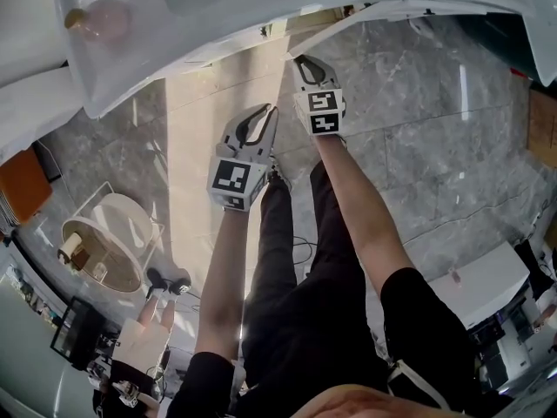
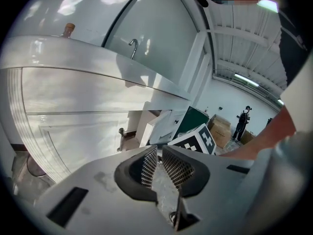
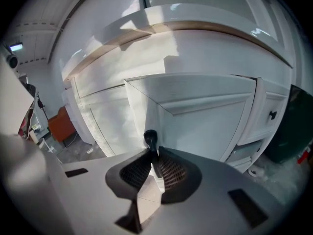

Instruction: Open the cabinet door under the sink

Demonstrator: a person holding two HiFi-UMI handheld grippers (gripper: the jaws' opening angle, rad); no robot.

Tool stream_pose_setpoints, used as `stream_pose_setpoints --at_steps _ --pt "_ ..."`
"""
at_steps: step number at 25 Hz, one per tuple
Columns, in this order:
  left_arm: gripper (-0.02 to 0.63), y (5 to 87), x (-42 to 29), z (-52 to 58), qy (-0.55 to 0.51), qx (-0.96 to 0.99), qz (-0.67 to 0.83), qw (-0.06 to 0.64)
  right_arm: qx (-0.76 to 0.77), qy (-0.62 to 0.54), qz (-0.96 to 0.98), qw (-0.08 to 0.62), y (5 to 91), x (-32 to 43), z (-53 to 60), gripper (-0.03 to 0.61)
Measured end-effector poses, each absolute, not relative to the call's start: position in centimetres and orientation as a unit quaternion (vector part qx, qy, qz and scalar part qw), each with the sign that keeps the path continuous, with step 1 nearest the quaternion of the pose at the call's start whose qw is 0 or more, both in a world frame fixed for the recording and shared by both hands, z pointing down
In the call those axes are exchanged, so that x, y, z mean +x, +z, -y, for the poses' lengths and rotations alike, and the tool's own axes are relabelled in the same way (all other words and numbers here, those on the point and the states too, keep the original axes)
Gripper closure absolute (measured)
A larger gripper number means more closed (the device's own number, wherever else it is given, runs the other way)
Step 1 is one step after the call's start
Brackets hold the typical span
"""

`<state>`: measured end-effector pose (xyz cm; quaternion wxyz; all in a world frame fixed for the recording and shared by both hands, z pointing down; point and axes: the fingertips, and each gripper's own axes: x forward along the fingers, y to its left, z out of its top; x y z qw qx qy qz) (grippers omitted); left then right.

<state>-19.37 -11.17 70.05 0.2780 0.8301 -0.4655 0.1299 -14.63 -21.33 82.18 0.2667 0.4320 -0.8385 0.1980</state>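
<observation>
The white cabinet door (image 3: 205,121) under the sink stands swung partly out from the cabinet front. My right gripper (image 3: 153,154) is shut on its dark knob (image 3: 150,138). From above, in the head view, the right gripper (image 1: 303,61) reaches under the sink counter (image 1: 174,55) to the door's top edge (image 1: 374,16). My left gripper (image 1: 265,114) hangs lower and to the left, away from the cabinet. In its own view the left gripper (image 2: 158,153) has its jaws together and holds nothing. That view also shows a closed door's handle (image 2: 121,138).
A pump bottle (image 1: 97,20) stands on the counter and a faucet (image 2: 133,46) rises over the basin. A round white stool or bin (image 1: 109,238) sits on the marble floor at left and a white box (image 1: 483,281) at right. A person (image 2: 243,123) stands far off.
</observation>
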Motion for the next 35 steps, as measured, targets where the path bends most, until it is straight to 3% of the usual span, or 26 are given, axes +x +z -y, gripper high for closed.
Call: stream_pose_setpoints --at_steps 18,35 --pt "0.574 71.8 -14.3 8.2 0.148 0.824 0.464 0.289 0.401 0.166 0.859 0.272 81.9 -6.9 15.6 0.48" --pt "0.573 70.5 -2.0 9.2 0.142 0.848 0.433 0.272 0.386 0.129 0.849 0.337 82.5 8.2 13.8 0.487"
